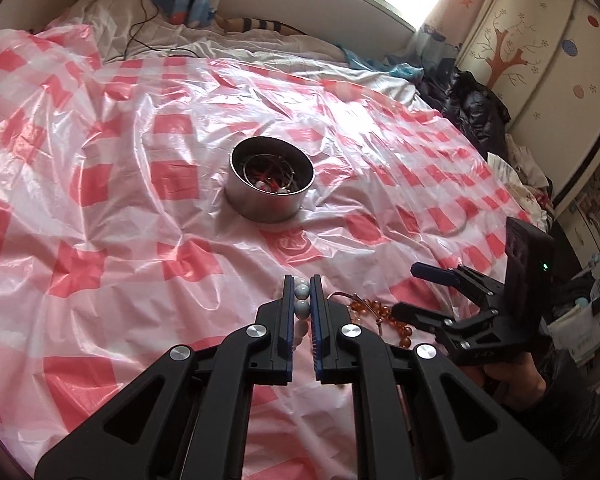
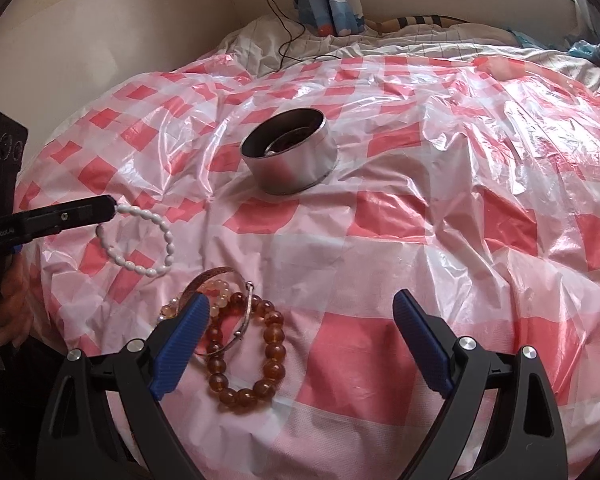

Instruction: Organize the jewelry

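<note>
Presently the white bracelet (image 2: 142, 240) is the piece in hand: the left claw (image 1: 302, 300) is closed on two of its pale beads, and in the right wrist view the rest of the loop hangs from the claw tips, drooping toward the sheet (image 2: 380, 248); whether its lowest beads touch cannot be told. Step in hand, as judged: carrying this bracelet to the tin (image 1: 272, 178), a round metal container standing well ahead on the checked plastic sheet that covers the bed. The tin already holds several pieces, among them thin wire hoops and red and white items. The next move calls for bringing the claw over the tin's open mouth, high enough for the hanging loop to clear the rim, then letting go.

Near the right claw (image 2: 300, 312), whose jaws stand wide and hold nothing, lies the remaining heap: an amber bracelet (image 2: 256, 364), a paler bead bracelet (image 2: 220, 296) and a thin metal bangle (image 2: 244, 320) crossing them. The left jaw sits over the heap's edge. These appear to be still to sort.

Writing: the side of the left claw bears small white lettering, seemingly "GenRobot.AI", not fully legible. A green light (image 1: 545, 267) glows on the right claw's body.
</note>
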Demonstrator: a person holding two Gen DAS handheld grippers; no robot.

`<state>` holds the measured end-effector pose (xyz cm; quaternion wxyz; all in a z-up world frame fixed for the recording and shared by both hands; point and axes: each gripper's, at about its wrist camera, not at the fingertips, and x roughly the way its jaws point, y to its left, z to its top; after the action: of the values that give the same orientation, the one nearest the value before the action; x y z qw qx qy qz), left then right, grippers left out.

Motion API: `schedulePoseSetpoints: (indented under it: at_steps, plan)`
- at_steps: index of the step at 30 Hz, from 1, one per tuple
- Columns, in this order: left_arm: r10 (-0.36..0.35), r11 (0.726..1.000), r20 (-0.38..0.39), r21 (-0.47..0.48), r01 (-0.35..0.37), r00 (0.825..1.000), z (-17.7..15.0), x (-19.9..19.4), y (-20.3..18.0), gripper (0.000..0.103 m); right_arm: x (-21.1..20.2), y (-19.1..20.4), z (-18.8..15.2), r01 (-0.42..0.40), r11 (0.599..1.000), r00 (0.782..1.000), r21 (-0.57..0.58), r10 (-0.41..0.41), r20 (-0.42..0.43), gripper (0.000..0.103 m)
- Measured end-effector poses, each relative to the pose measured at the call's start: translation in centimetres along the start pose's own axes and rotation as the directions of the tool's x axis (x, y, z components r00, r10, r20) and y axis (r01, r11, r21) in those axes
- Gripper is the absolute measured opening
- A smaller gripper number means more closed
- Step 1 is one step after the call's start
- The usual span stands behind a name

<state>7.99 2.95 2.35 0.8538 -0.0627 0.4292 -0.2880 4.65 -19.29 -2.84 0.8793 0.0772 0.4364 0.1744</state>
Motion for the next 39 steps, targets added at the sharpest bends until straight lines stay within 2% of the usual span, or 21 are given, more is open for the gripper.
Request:
schedulePoseSetpoints:
  at_steps: [5,7,14,18,20,21,22,26,32,39]
  plan:
    - [0.009,1.0,-0.001,-0.001,-0.009,1.0,0.1,0.1,0.0,0.006,1.0,3.0,0.2,-0.056,0.992,0.998,-0.117,0.054,-0.018,0.089]
    - [0.011,1.0,0.002,-0.004,-0.011,1.0,0.1,0.1,0.0,0.007,1.7,3.9,0.4,-0.048,0.987,0.999,-0.156,0.045,-0.026,0.092]
    - [0.028,1.0,-0.006,-0.013,-0.028,1.0,0.1,0.4,0.3,0.007,4.5,4.2,0.5,-0.048,0.986,0.995,-0.16,0.033,-0.096,0.092]
    - [0.032,0.999,-0.008,-0.013,-0.032,0.999,0.1,0.4,0.3,0.007,4.9,4.5,0.3,-0.034,0.982,0.995,-0.188,0.015,-0.102,0.091]
    - [0.033,0.999,-0.009,-0.013,-0.034,0.999,0.1,0.5,0.3,0.007,4.9,4.6,0.2,-0.029,0.98,0.995,-0.198,0.009,-0.102,0.07]
    - [0.034,0.999,-0.01,-0.014,-0.034,0.999,0.1,0.5,0.3,0.007,4.9,4.5,0.2,-0.03,0.98,0.995,-0.198,0.01,-0.103,0.066]
    - [0.034,0.999,-0.01,-0.015,-0.034,0.999,0.1,0.5,0.4,0.007,4.7,4.4,0.3,-0.031,0.981,0.995,-0.189,0.013,-0.099,0.058]
    - [0.035,0.999,-0.007,-0.018,-0.035,0.999,0.2,0.5,0.4,0.007,4.1,3.4,0.7,-0.051,0.99,0.997,-0.134,0.042,-0.071,0.058]
    - [0.041,0.999,-0.003,-0.009,-0.041,0.999,0.2,0.6,0.2,0.007,1.9,1.2,1.7,-0.082,0.996,0.996,-0.022,0.083,0.026,0.058]
    - [0.055,0.998,-0.001,0.015,-0.055,0.998,0.3,0.6,-0.6,0.007,1.6,-0.9,2.0,-0.107,0.991,0.994,0.076,0.104,0.044,0.058]
